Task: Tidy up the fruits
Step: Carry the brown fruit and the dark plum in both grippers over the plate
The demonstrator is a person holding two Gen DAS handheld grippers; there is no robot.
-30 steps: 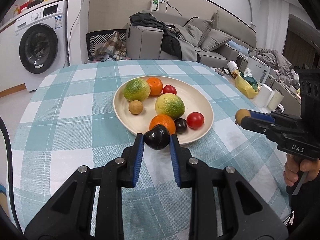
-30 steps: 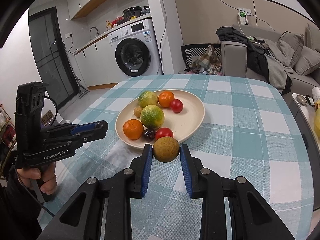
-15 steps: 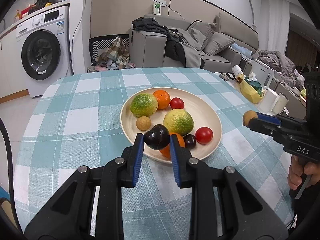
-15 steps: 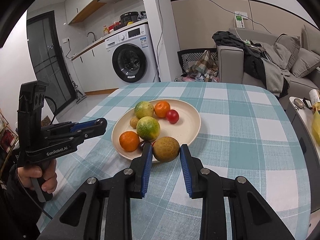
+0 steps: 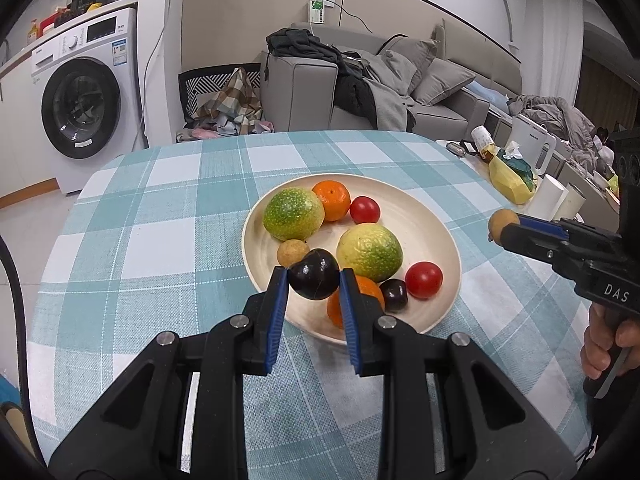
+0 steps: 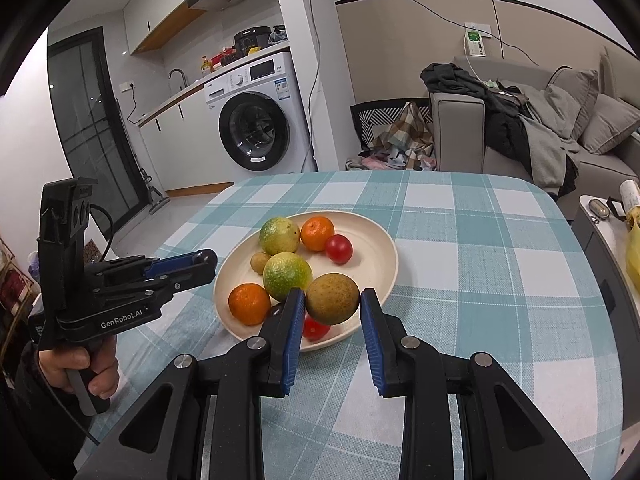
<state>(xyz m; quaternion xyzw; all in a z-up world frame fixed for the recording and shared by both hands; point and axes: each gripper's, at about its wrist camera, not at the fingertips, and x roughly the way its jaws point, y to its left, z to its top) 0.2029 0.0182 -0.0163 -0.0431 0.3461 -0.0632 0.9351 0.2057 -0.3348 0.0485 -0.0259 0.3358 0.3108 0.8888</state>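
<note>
The left hand-held gripper is clenched on a dark plum, and it holds the fruit in the air over the near edge of the cream plate. The right hand-held gripper is clenched on a brownish round fruit, perhaps a passion fruit or a small pear, I cannot tell which, above the near rim of the same plate. The plate stands on the bench with the checked cloth and already carries two green-yellow citrus, two mandarins, two tomatoes, a small tan fruit and another plum.

I judge both held fruits light and round. The plum has glossy skin, so it can slip between flat pads, and its flesh is probably soft and can bruise under strong pressure. The brownish fruit looks matte and firmer, with better friction. Both are taken across the widest middle, which seems the right place. On the shallow plate they may roll when they are set down.
</note>
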